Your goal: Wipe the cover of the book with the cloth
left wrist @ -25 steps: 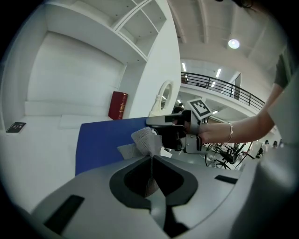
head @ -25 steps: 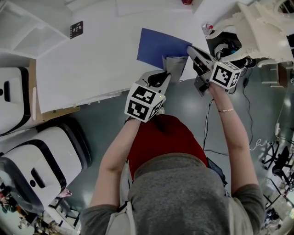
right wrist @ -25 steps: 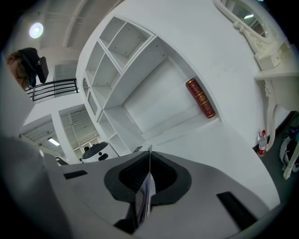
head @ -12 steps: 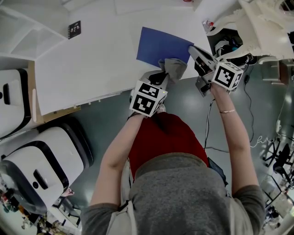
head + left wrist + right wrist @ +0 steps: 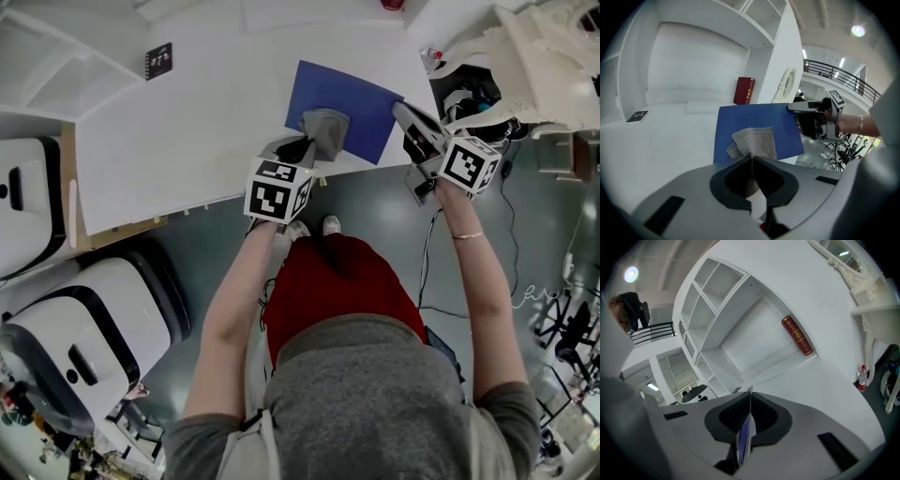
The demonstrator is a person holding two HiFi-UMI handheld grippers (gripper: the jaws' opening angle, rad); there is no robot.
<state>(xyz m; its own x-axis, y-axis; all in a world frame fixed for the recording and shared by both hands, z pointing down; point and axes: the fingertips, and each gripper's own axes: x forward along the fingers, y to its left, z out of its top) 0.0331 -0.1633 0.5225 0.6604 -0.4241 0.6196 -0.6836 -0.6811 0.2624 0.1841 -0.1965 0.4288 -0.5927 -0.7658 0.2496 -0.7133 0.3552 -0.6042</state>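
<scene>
1. Worktop (image 5: pixel 187 122): white and flat, lying under the blue book (image 5: pixel 361 98).
2. Right gripper (image 5: pixel 405 114): jaws pressed together on the book's right edge. Judgement: clamp firmly so the book cannot slide.
3. Left gripper (image 5: pixel 302 148): jaws pinching the grey cloth (image 5: pixel 324 129) at the book's near-left corner.
4. Cloth: draped on the cover. Judgement: press it flat and sweep in overlapping strokes toward the clamped edge.

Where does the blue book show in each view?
Head view: blue book, top centre, cloth on it.
Left gripper view: centre, beneath the cloth.
Right gripper view: bottom centre, edge-on sliver pinched in the right tool.
Shared landmark: red book, in both gripper views.
</scene>
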